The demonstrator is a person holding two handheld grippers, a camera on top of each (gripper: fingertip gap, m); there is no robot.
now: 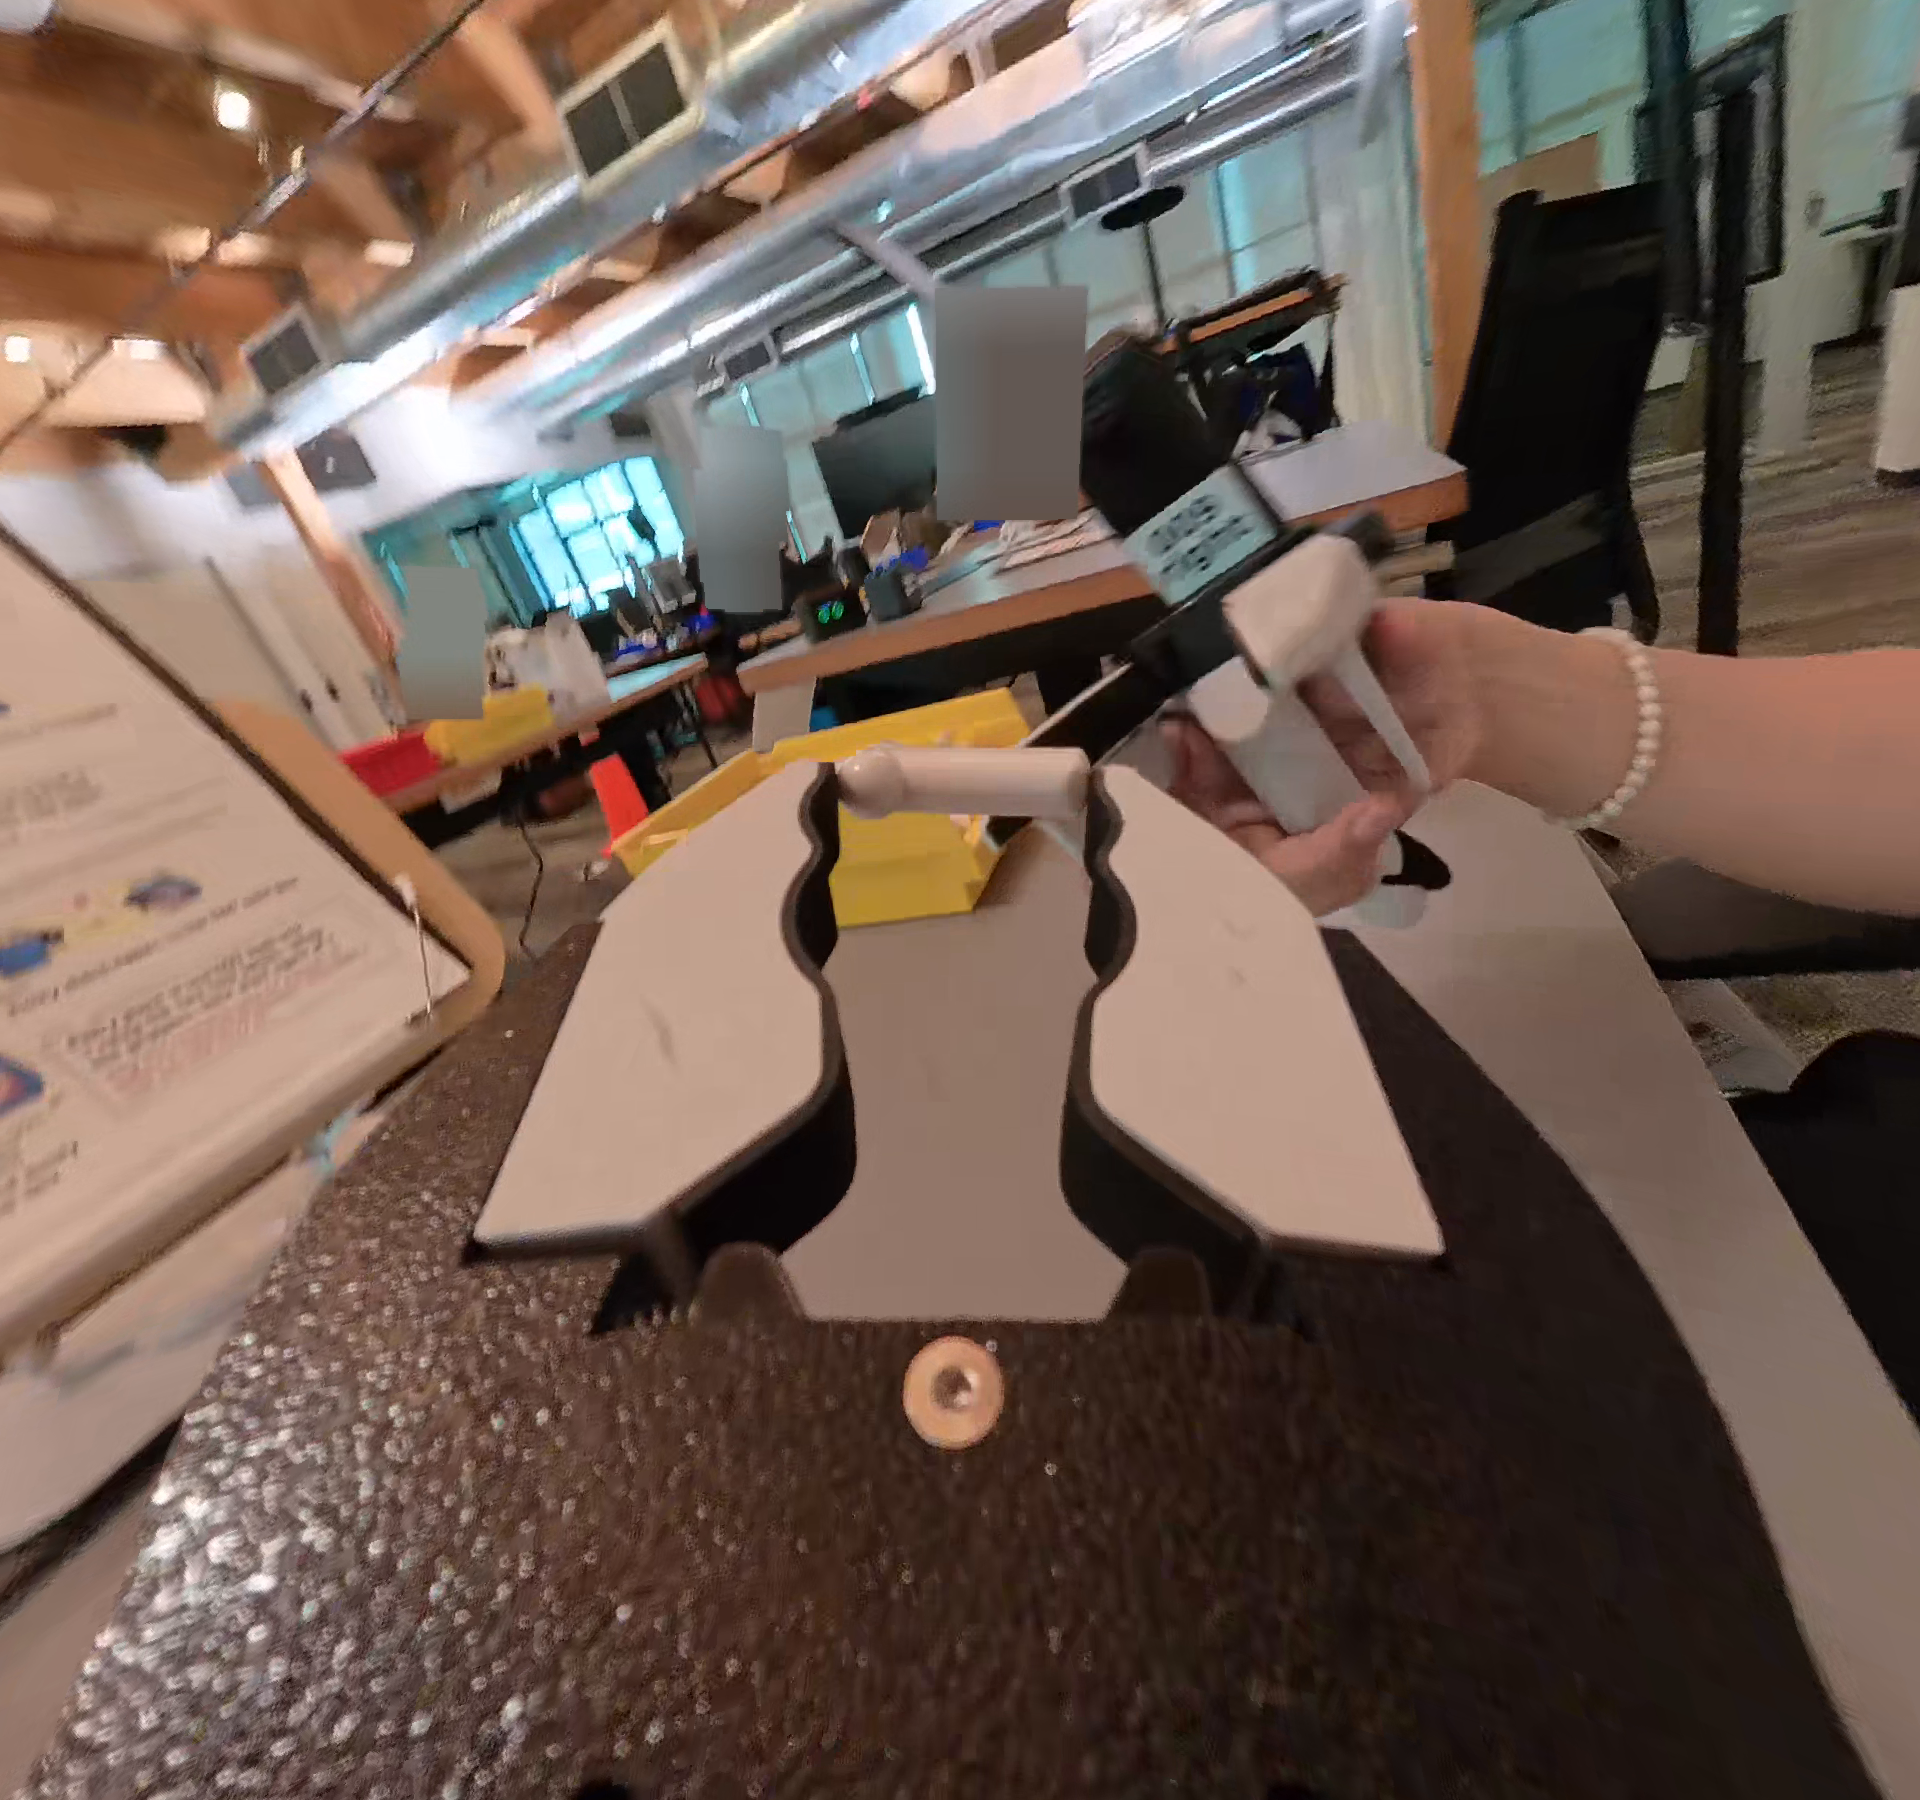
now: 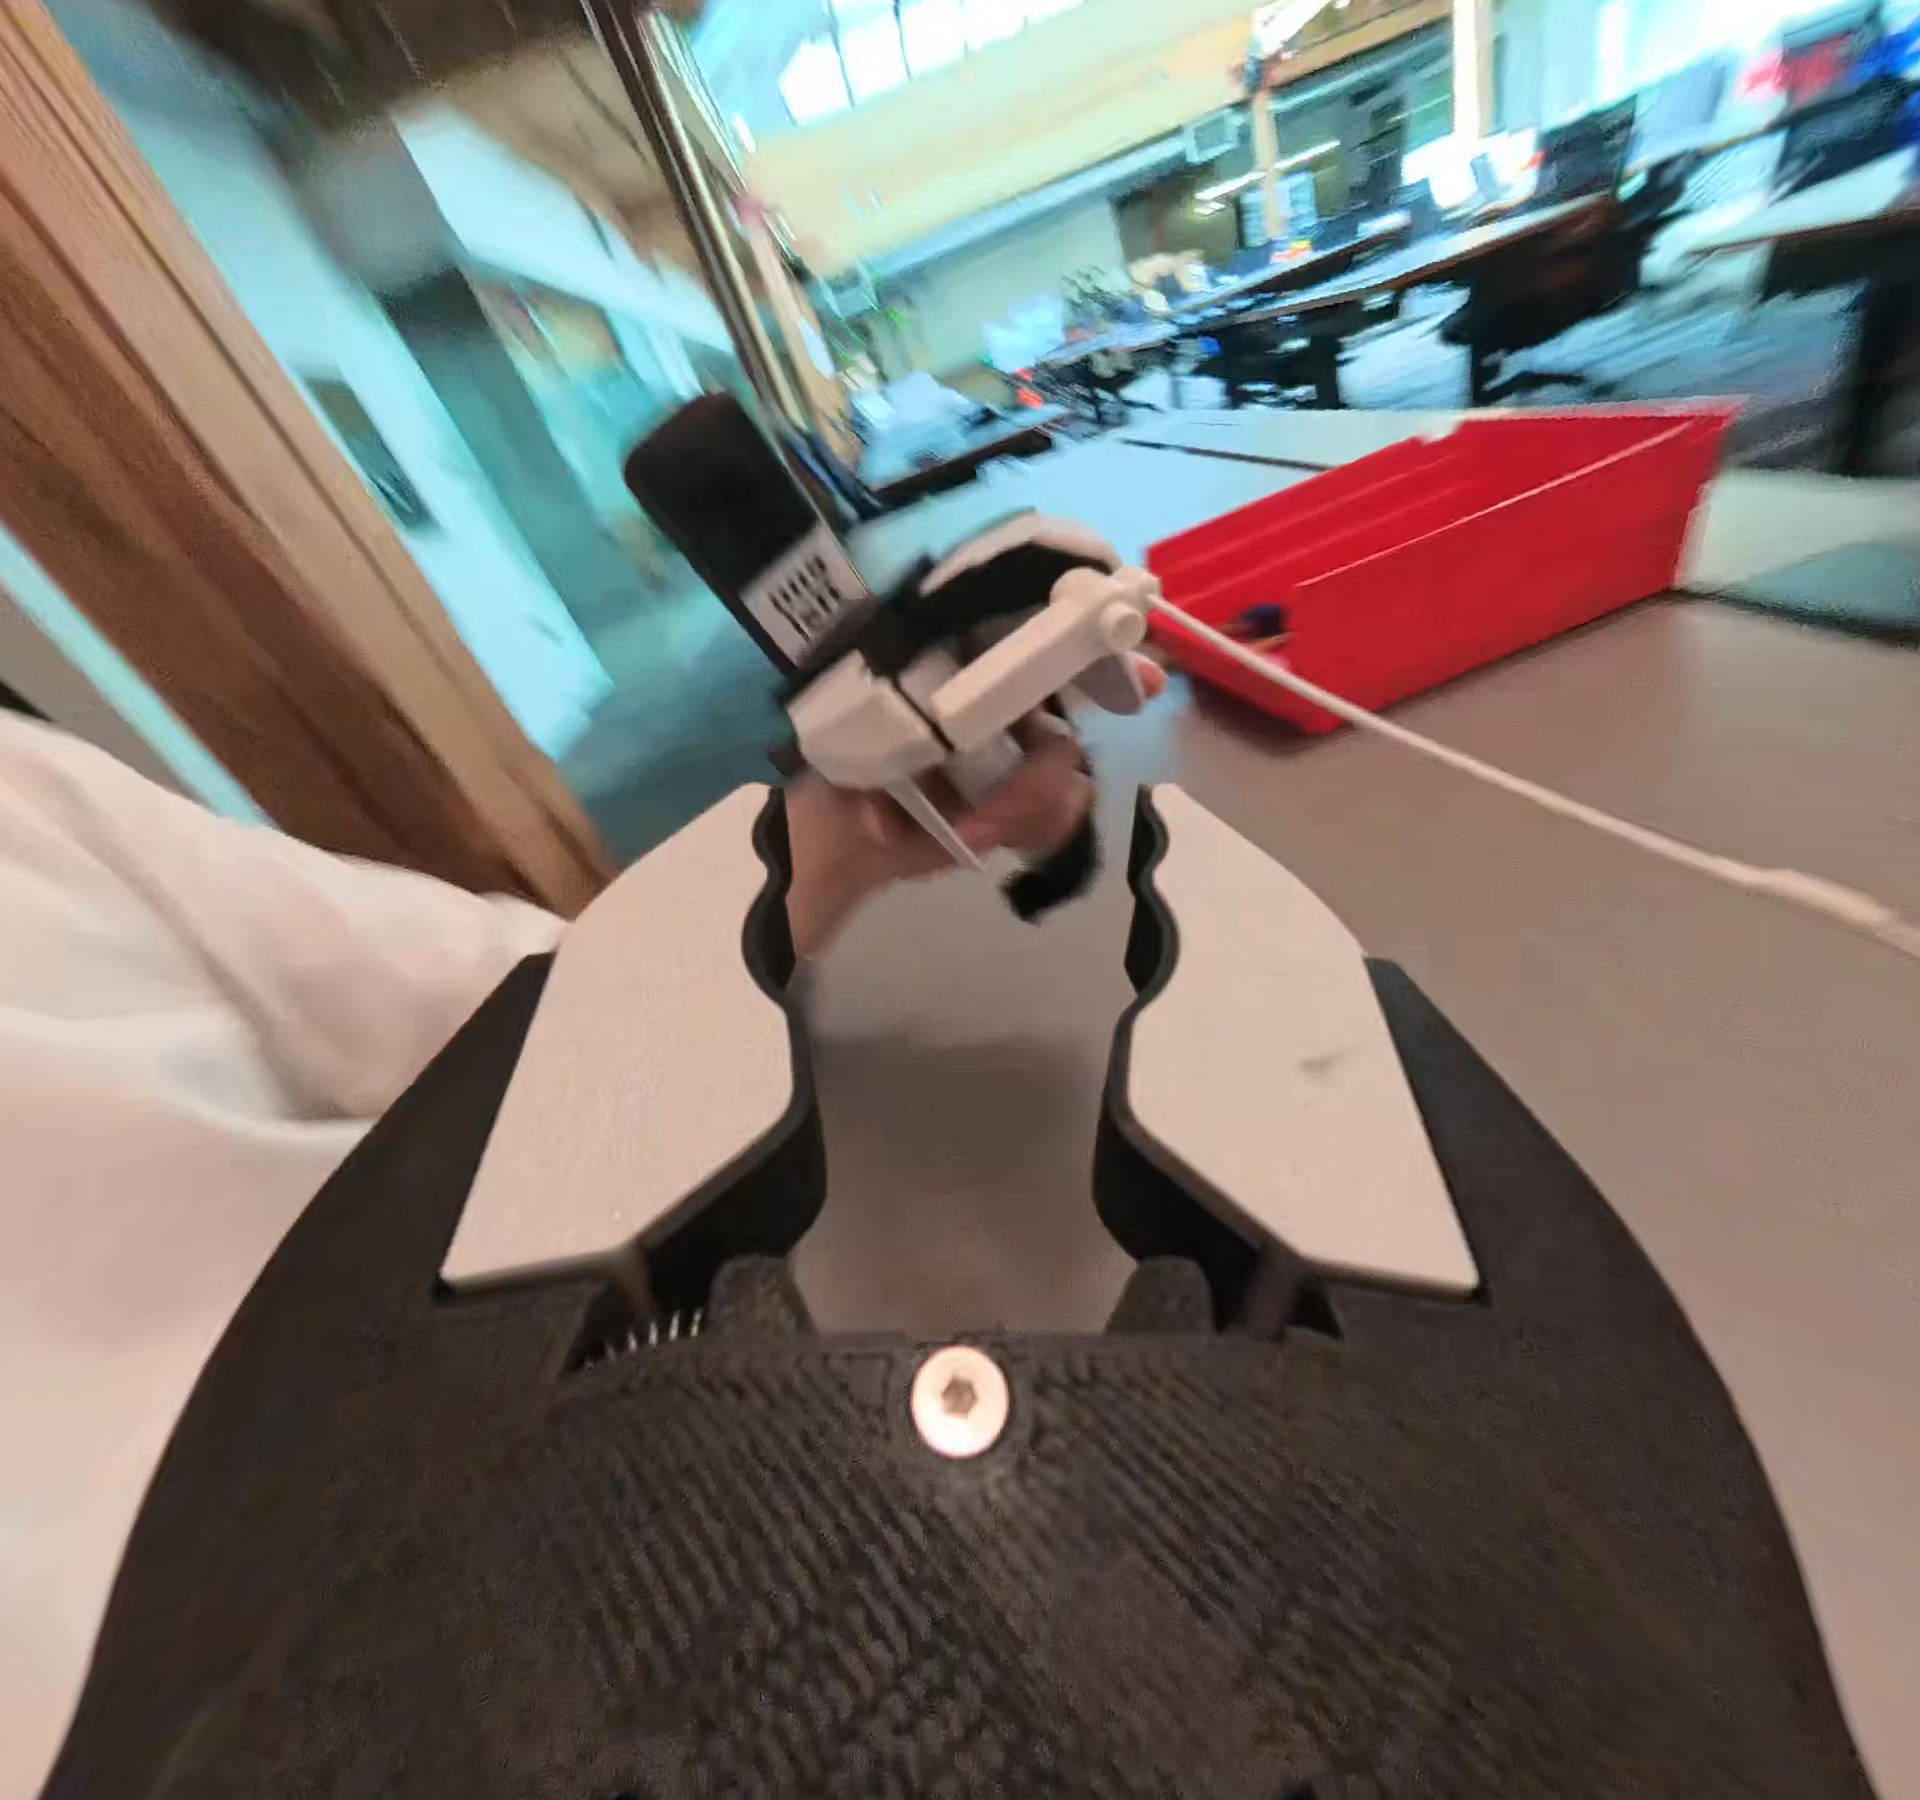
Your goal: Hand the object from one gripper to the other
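Note:
A beige peg [image 1: 966, 782] with a rounded knob on its left end lies crosswise between the fingertips of my left gripper [image 1: 961, 800], which is shut on its two ends and holds it in the air. The right gripper's body [image 1: 1278, 670], held by a hand with a pearl bracelet, shows just right of the peg. In the right wrist view my right gripper [image 2: 956, 815] is open and empty. It points at the hand and white handle of the left gripper [image 2: 935, 680] close ahead. The peg does not show in that view.
A yellow bin [image 1: 717, 815] sits on the grey table [image 1: 935, 1075] just beyond the peg. A clipboard with a printed sheet [image 1: 156, 971] stands at the left. A red bin [image 2: 1455, 555] and a white cable [image 2: 1455, 753] lie on the table to the right.

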